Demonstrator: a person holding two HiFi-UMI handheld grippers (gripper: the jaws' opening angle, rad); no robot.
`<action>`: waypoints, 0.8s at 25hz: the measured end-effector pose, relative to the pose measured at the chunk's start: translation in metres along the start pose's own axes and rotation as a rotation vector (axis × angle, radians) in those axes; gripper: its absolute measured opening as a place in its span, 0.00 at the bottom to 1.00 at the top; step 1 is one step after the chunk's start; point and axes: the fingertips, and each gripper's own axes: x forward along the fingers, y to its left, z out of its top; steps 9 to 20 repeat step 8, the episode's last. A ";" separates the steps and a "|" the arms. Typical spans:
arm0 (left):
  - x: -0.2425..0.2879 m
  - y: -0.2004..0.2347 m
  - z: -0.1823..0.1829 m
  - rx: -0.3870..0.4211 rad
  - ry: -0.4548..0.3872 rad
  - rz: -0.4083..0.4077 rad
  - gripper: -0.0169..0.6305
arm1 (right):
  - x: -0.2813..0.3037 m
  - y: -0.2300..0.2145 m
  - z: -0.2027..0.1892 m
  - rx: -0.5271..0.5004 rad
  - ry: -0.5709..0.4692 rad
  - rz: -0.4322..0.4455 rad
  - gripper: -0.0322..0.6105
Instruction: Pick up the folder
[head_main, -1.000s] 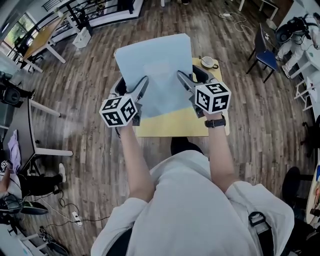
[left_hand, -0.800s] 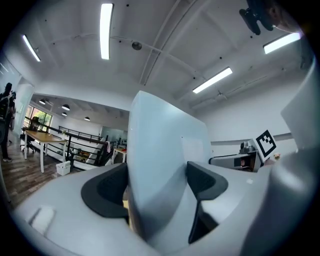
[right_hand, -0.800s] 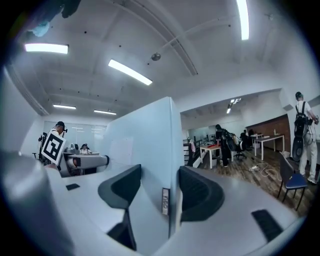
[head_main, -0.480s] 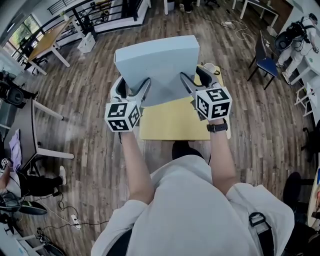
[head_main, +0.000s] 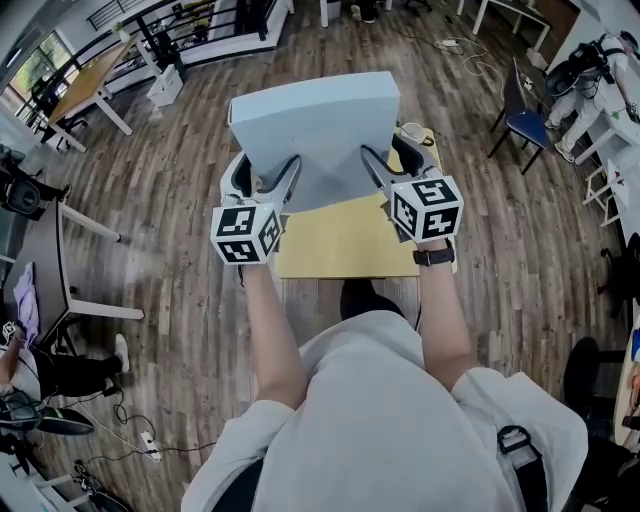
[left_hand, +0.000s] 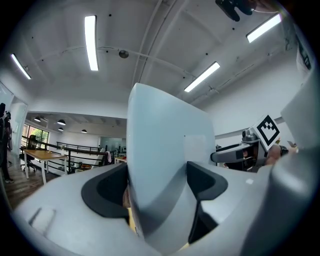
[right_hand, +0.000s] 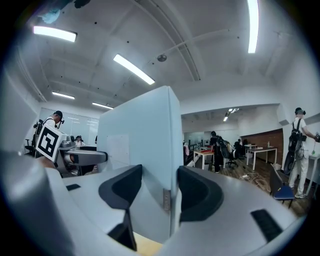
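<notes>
A light blue folder (head_main: 315, 130) hangs tilted above the yellow table (head_main: 350, 245), held from both sides. My left gripper (head_main: 262, 178) is shut on its left near edge, and my right gripper (head_main: 392, 165) is shut on its right near edge. In the left gripper view the folder (left_hand: 165, 145) stands upright between the dark pads (left_hand: 107, 192) of the left gripper (left_hand: 157, 192). The right gripper view shows the folder (right_hand: 142, 145) clamped between the pads (right_hand: 200, 192) of the right gripper (right_hand: 160, 195). The other gripper shows past the folder in each gripper view.
A cup on a saucer (head_main: 413, 131) sits at the table's far right corner. A blue chair (head_main: 525, 110) stands to the right, and other desks (head_main: 85, 85) to the far left on the wood floor. People stand by desks (right_hand: 220, 150) across the room.
The folder has come up off the table and tipped more upright, with both grippers rising with it. Over the last half second almost nothing moved.
</notes>
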 end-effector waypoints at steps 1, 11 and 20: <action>0.001 0.000 -0.002 -0.001 0.004 -0.003 0.61 | 0.000 -0.001 -0.002 -0.001 0.004 -0.003 0.43; 0.018 0.005 -0.021 -0.013 0.037 -0.011 0.61 | 0.013 -0.010 -0.018 -0.008 0.039 -0.015 0.42; 0.018 0.005 -0.021 -0.013 0.037 -0.011 0.61 | 0.013 -0.010 -0.018 -0.008 0.039 -0.015 0.42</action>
